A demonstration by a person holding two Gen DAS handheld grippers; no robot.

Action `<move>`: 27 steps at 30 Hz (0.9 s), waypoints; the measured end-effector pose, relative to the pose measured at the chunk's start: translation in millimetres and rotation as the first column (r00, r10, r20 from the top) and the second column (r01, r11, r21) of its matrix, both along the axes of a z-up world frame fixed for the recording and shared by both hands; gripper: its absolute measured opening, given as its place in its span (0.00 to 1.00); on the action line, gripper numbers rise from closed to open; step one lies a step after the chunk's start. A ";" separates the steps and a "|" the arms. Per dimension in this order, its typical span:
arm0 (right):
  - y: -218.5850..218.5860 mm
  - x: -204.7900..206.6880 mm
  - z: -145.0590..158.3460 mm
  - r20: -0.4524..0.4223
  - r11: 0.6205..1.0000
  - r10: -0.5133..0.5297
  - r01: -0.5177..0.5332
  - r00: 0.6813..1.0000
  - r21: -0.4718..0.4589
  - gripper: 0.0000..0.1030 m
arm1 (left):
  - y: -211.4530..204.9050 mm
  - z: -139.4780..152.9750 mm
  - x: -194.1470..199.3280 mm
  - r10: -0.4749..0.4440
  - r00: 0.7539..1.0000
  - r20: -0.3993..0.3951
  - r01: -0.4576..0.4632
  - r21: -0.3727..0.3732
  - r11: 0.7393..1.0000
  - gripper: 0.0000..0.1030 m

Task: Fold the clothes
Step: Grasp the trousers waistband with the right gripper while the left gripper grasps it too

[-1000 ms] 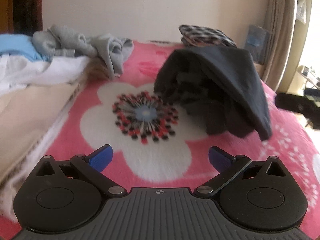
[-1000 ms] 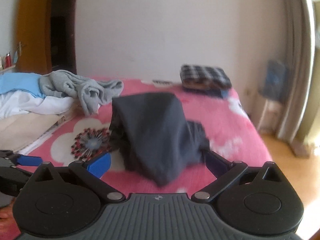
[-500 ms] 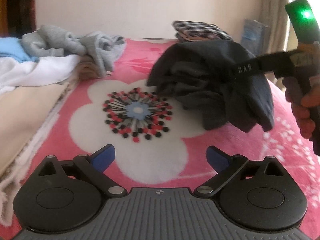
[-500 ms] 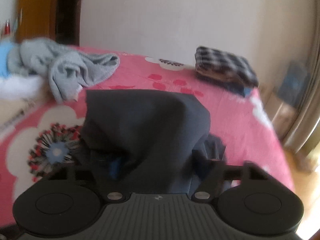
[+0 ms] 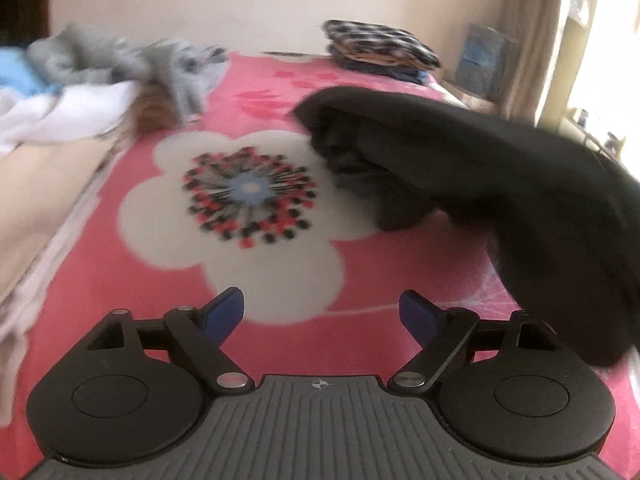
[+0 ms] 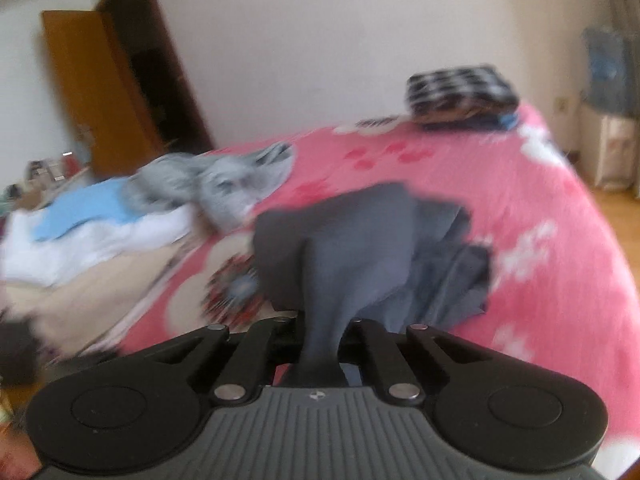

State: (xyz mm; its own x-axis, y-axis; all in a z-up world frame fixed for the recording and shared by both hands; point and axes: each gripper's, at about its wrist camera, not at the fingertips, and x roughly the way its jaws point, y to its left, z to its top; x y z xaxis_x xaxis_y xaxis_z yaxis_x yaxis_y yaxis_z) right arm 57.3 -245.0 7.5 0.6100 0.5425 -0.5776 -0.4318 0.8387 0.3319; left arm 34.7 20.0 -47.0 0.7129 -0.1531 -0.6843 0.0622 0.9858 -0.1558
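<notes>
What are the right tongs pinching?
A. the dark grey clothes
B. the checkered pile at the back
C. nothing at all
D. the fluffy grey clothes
A. In the right wrist view, the right tongs are shut on a bunched fold of the dark grey clothes, which trail from them down onto the pink blanket. The left tongs are open with nothing between them.

Left tool (image 5: 321,314) spread wide, right tool (image 6: 320,338) clamped.
</notes>
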 end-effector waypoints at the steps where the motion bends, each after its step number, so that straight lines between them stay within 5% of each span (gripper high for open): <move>1: -0.2 -16.8 -1.7 -0.011 0.999 0.036 -0.036 0.999 -0.010 0.04 | 8.1 1.8 -1.4 0.026 1.000 -0.002 -0.026 -0.022 0.999 0.84; 6: 5.4 -95.8 -16.3 -0.118 0.970 0.240 -0.242 0.963 0.000 0.04 | 37.0 12.7 -5.1 0.105 0.994 -0.012 -0.105 -0.156 0.982 0.84; 10: 22.1 -144.0 -33.4 -0.238 0.904 0.420 -0.426 0.876 0.030 0.04 | 19.5 5.7 -4.7 0.046 0.999 -0.028 -0.050 -0.139 0.989 0.86; 17: 39.9 -191.1 -47.4 -0.378 0.819 0.520 -0.572 0.766 -0.032 0.14 | -11.2 -6.6 -4.0 -0.056 0.997 -0.057 0.049 -0.110 0.993 0.85; 19: 32.2 -190.0 -42.4 -0.402 0.831 0.495 -0.555 0.770 -0.039 0.35 | -20.0 -10.1 -3.8 -0.085 0.994 -0.066 0.078 -0.103 0.992 0.81; 22: 10.3 -177.7 -20.7 -0.377 0.866 0.456 -0.500 0.806 -0.022 0.44 | -29.1 -14.2 -5.8 -0.112 0.992 -0.065 0.106 -0.092 0.990 0.78; 26: -24.4 -150.9 9.1 -0.289 0.942 0.327 -0.333 0.900 0.028 0.51 | -29.1 -16.0 -9.1 -0.095 0.994 -0.055 0.091 -0.080 0.993 0.66; 27: -31.3 -140.8 10.9 -0.265 0.962 0.270 -0.269 0.926 0.042 0.61 | -29.0 -16.4 -9.5 -0.093 0.994 -0.056 0.088 -0.078 0.993 0.62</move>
